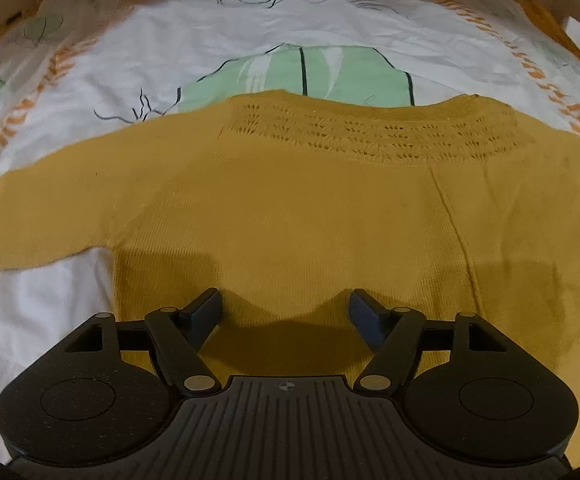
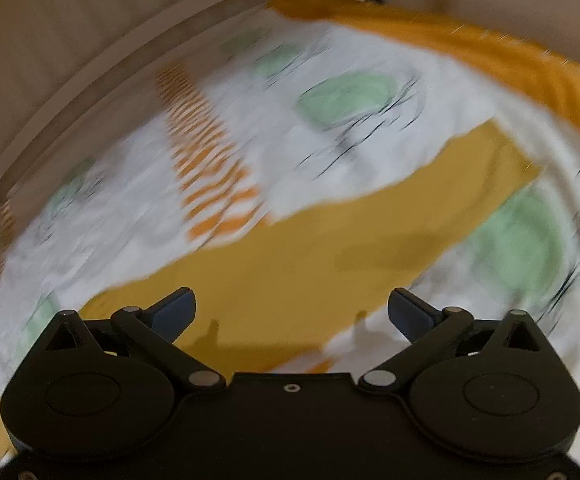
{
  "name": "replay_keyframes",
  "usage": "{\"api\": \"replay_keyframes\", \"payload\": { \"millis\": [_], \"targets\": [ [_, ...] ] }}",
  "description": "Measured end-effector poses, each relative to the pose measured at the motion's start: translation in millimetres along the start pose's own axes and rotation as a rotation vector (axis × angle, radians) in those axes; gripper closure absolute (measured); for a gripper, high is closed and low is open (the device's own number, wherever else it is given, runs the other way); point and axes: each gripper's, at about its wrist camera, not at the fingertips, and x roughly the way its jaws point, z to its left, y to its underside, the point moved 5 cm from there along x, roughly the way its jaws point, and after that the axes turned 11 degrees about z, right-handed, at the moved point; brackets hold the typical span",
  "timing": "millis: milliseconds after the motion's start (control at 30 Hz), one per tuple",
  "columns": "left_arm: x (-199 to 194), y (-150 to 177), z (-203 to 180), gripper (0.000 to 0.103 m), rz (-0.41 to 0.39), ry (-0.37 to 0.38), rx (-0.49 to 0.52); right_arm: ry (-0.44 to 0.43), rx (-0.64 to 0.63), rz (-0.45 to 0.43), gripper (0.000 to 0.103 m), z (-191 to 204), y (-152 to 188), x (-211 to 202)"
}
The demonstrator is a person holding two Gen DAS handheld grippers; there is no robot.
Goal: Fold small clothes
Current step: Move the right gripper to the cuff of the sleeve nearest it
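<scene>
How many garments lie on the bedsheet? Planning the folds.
1: a mustard knit sweater spread flat on the patterned bedsheet, below the left gripper. Others may lie outside view.

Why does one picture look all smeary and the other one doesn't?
Right wrist view: the patterned sheet and yellow sleeve are streaked with motion blur, while the right claw stays sharp. Left wrist view: the yellow sweater is fairly crisp, the left claw casts dark shadows, and edges bend from the fisheye.

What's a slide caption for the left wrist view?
Open left gripper above a mustard knit sweater spread flat on a patterned sheet.
</scene>
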Motion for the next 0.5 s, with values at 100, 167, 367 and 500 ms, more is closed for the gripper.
{"api": "replay_keyframes", "payload": {
  "millis": [100, 167, 367, 500],
  "targets": [
    [0, 2, 1, 0.029, -0.001, -0.004, -0.024, 0.054, 0.02, -0.014, 0.0, -32, -27, 4],
    [1, 4, 5, 0.026, -0.023, 0.018, -0.046, 0.073, 0.064, -0.011, 0.0, -57, -43, 8],
    [4, 2, 0, 0.021, -0.043, 0.016, -0.052, 0.116, 0.204, -0.026, 0.001, -121, -70, 17],
    [5, 0, 0, 0.021, -0.036, 0.018, -0.049, 0.172, 0.201, -0.053, 0.01, -142, -82, 21]
  ]
}}
